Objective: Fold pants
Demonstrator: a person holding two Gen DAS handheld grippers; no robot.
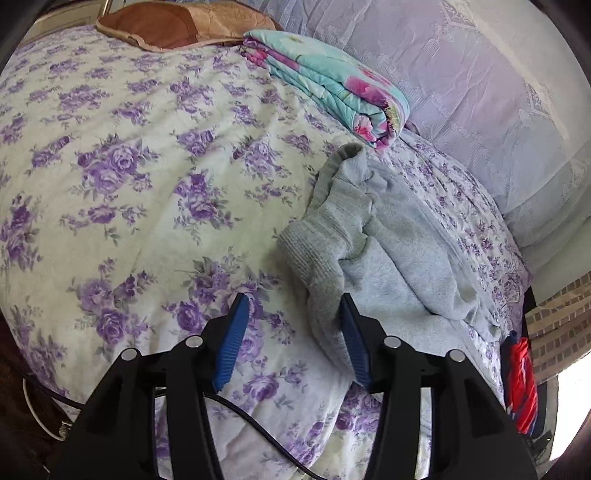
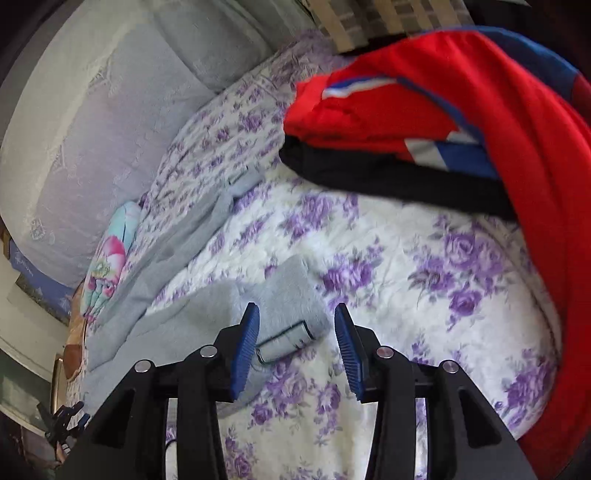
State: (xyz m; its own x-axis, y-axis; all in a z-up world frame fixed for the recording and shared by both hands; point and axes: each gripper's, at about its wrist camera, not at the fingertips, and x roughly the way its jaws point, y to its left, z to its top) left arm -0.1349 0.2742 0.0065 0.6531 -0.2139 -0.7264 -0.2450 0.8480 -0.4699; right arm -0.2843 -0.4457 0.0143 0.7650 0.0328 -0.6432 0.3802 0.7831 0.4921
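Left wrist view: left gripper (image 1: 293,301) hung over the bed, jaws apart, nothing between the blue pads (image 1: 231,339), only floral bedspread (image 1: 129,166) showing in the gap. Grey pants (image 1: 373,243) lay crumpled on the bedspread, ahead and to the right of the gripper; the ribbed cuff end (image 1: 306,251) sat nearest, just past the right-hand pad, which overlapped the fabric edge in the picture, contact unclear. Folded turquoise-and-pink quilt (image 1: 332,85) lay farther back, just beyond the pants. Brown pillow (image 1: 177,24) at the far top edge. Pale lace-patterned cover (image 1: 480,92) along the right side. Red and blue garment (image 1: 522,384) at the lower right edge, off the bed.

Right wrist view: right gripper (image 2: 297,310) also had jaws apart, not clamped on anything. A pants cuff with a sewn label (image 2: 282,341) lay on the bedspread just ahead, partly in the gap, pads clear of it. The rest of the pants stretched away to the left toward the quilt. Red and blue garment filled the upper right, blurred. Left gripper was small at the lower left edge.
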